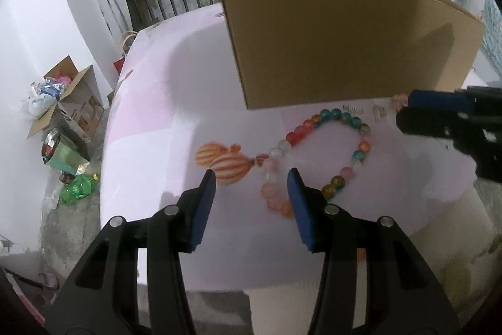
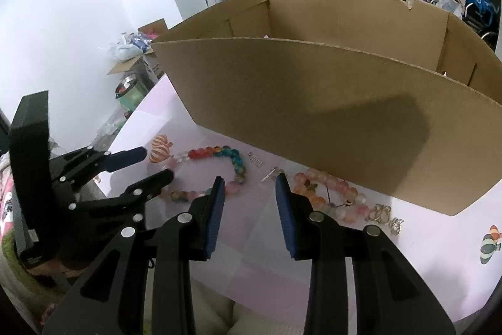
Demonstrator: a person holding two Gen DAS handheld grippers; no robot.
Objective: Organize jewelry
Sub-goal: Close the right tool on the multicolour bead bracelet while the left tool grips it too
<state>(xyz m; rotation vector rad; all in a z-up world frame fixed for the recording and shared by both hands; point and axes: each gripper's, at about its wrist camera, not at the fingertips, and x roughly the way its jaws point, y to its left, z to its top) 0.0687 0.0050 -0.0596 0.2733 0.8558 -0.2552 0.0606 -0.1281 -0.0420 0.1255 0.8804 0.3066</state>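
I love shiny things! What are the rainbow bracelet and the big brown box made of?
The rainbow bracelet looks like glass or clear plastic beads: they are glossy and partly see-through, with swirled colours. Which of the two, the pictures cannot settle. The brown box looks like corrugated cardboard: dull tan walls and a rough torn top edge.

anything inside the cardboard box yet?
The right wrist view shows only the box's upper inner walls and corner flaps, bare cardboard. The near wall hides the floor, so contents are unknown. Both bracelets lie outside on the table.
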